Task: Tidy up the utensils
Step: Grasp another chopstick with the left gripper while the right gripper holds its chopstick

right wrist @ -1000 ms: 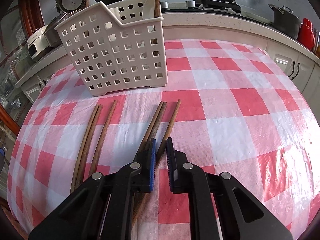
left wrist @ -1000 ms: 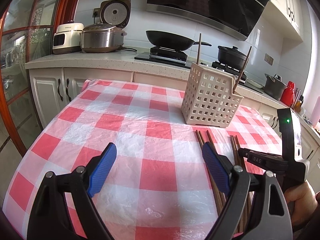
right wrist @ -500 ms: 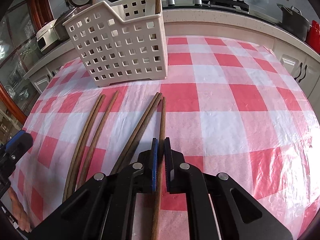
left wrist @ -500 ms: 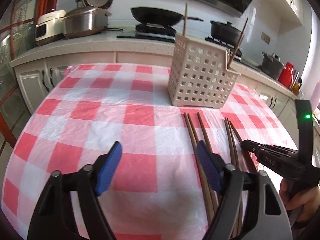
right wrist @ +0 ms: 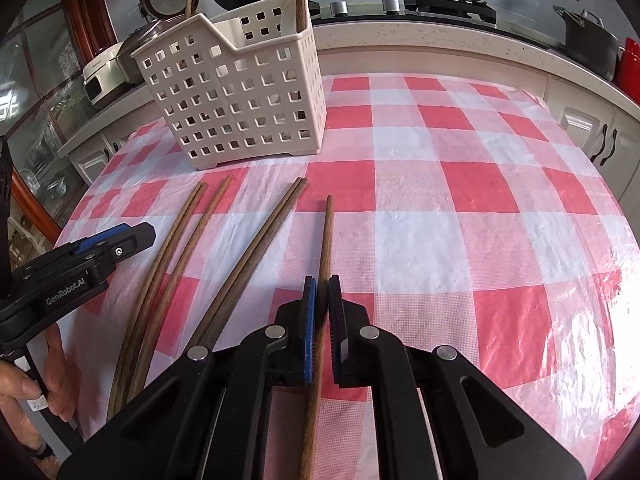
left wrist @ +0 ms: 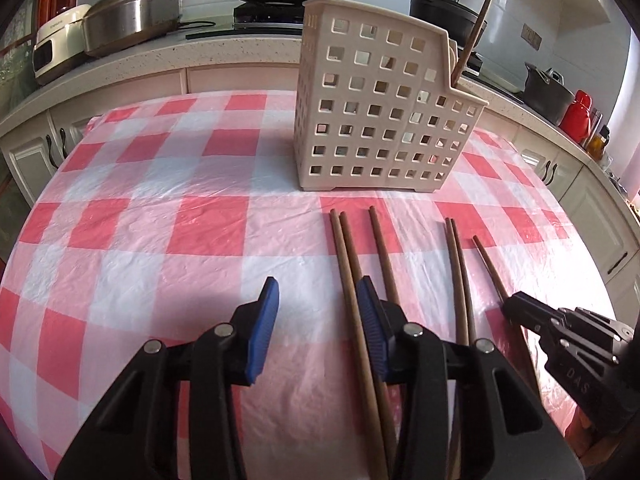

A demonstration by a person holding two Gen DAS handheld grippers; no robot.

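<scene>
On the checked cloth just short of the basket lie my wooden chopsticks, six of them fanned out with their tips toward it. My right gripper (right wrist: 322,292) is clamped tight on one chopstick (right wrist: 325,248), the rightmost of the row, which runs straight up between the blue pads and out ahead of them, apart from its neighbours. Beside it to the left a pair of chopsticks (right wrist: 260,248) lies touching side by side, and farther left sits a loose group of three (right wrist: 176,248).

My left gripper (left wrist: 316,320) is over that left group, its jaws closing and about half wide. One chopstick (left wrist: 348,280) of the three runs up between the pads, close against the inner face of the right pad (left wrist: 370,320), and a second lies just behind it; the third passes outside that finger. I cannot tell whether the pad actually touches the wood, and the left pad is well clear of it.

Beyond the tips stands the basket (left wrist: 380,120), a cream plastic holder with square holes and a stepped rim, upright on the cloth (left wrist: 160,220). Two chopsticks already stand in it, one upright at its far corner, one leaning out of the lower section. Behind the table runs a pale counter (left wrist: 180,52) with a rice cooker, a steel pot, a black wok on the hob and dark pots to the right.
</scene>
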